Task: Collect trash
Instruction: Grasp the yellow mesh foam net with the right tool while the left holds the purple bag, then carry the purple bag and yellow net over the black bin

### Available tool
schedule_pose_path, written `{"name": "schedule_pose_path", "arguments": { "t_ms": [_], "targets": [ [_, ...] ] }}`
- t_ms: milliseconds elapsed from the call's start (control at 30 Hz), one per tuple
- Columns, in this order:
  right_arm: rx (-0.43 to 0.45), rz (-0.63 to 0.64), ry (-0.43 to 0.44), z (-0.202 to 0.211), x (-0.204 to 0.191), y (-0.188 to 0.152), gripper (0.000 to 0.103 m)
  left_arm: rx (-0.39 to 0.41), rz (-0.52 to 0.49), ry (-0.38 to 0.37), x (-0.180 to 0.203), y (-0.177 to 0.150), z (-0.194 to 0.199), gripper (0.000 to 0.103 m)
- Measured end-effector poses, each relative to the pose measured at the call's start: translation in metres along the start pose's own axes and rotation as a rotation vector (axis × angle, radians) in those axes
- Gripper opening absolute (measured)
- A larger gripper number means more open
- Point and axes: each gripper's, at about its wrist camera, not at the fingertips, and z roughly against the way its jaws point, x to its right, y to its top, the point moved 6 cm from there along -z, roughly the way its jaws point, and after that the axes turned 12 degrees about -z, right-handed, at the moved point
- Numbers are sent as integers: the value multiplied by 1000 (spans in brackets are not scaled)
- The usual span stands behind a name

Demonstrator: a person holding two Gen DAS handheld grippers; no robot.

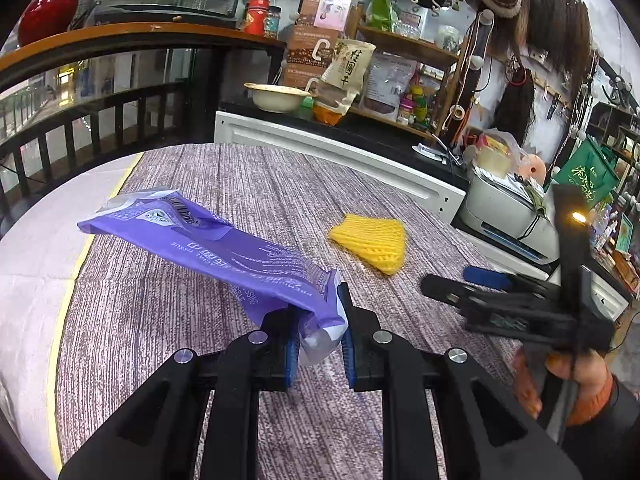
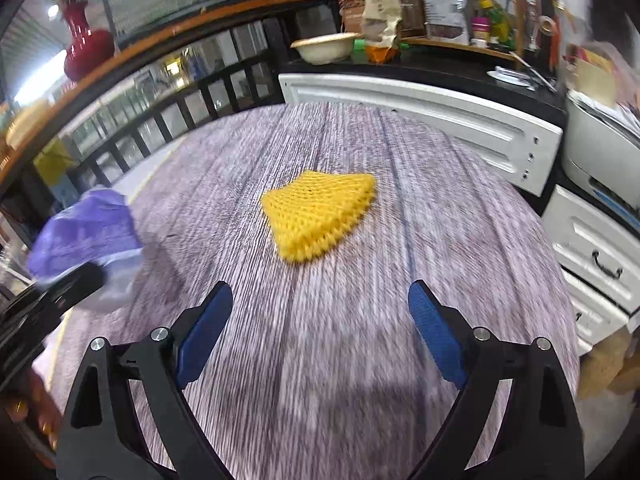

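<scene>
An empty purple tissue wrapper sticks out over the table, and my left gripper is shut on its crumpled near end. A yellow foam fruit net lies flat on the tabletop further right. In the right wrist view that net is straight ahead of my right gripper, which is open with nothing between its blue pads and hangs above the table short of the net. The wrapper shows blurred at the left edge. The right gripper also appears at the right of the left wrist view, held by a hand.
The round table has a grey-purple wood-grain cover. Behind it stand a white cabinet, a white printer and crowded shelves. White drawers are at the right; a dark railing runs along the left.
</scene>
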Motion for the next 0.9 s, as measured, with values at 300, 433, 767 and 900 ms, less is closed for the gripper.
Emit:
{"name": "schedule_pose_path", "arguments": {
  "t_ms": [300,433,767,900],
  "targets": [
    [-60,74,-120,-61,-19,26,77,-13,10,-55,-3,-10,0,18],
    [-64,126,-162,-77,-29,34,40,14,-12,-45,-1,-8,8,18],
    [-4,92,-162,-31,-17,25,22,-15,-10,-63,1,-16,2,18],
    [26,84,-141,4,-5,6,22,-30,-9,-67,4,-19,-1,18]
  ]
}}
